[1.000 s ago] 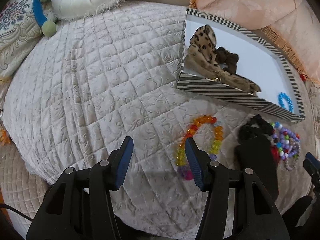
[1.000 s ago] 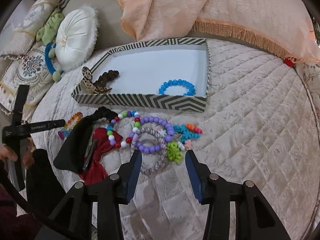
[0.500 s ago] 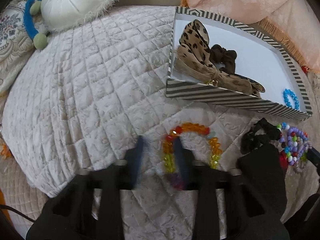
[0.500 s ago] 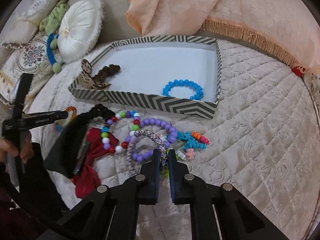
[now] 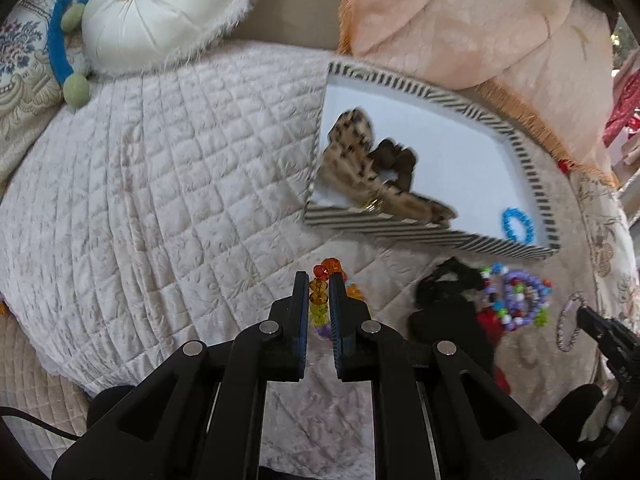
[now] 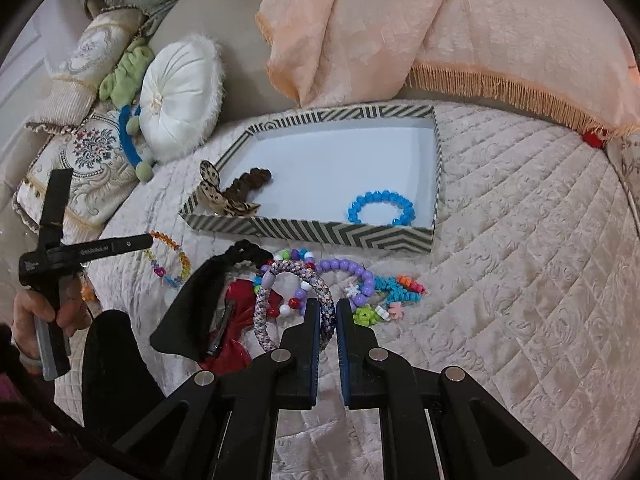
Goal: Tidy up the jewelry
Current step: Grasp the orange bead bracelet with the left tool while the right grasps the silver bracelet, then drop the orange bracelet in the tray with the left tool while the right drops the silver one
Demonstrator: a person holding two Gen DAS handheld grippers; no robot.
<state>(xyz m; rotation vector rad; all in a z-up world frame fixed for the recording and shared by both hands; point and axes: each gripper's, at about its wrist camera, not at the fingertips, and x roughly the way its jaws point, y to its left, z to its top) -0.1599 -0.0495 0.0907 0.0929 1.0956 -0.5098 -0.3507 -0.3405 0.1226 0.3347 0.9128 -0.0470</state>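
Observation:
A striped tray (image 6: pixel 316 233) (image 5: pixel 424 236) on the quilted bed holds a leopard scrunchie (image 5: pixel 360 160), a brown scrunchie (image 6: pixel 250 179) and a blue bead bracelet (image 6: pixel 380 208). My left gripper (image 5: pixel 319 292) is shut on the orange-yellow crystal bracelet (image 5: pixel 319 298), also in the right wrist view (image 6: pixel 170 258). My right gripper (image 6: pixel 325 312) is shut on the braided purple-white bracelet (image 6: pixel 296 276) and lifts it above a pile of purple and multicolour bead bracelets (image 6: pixel 348 276).
A black hair bow (image 6: pixel 200 308) and a red one (image 6: pixel 236 340) lie left of the pile. A white round cushion (image 6: pixel 180 100), patterned pillows (image 6: pixel 84 160) and a peach fringed blanket (image 6: pixel 440 28) ring the bed's far side. Bare quilt (image 6: pixel 520 260) lies to the right.
Both grippers went from open to shut. The left closed on the crystal bracelet, the right closed on the braided bracelet and raised it off the pile.

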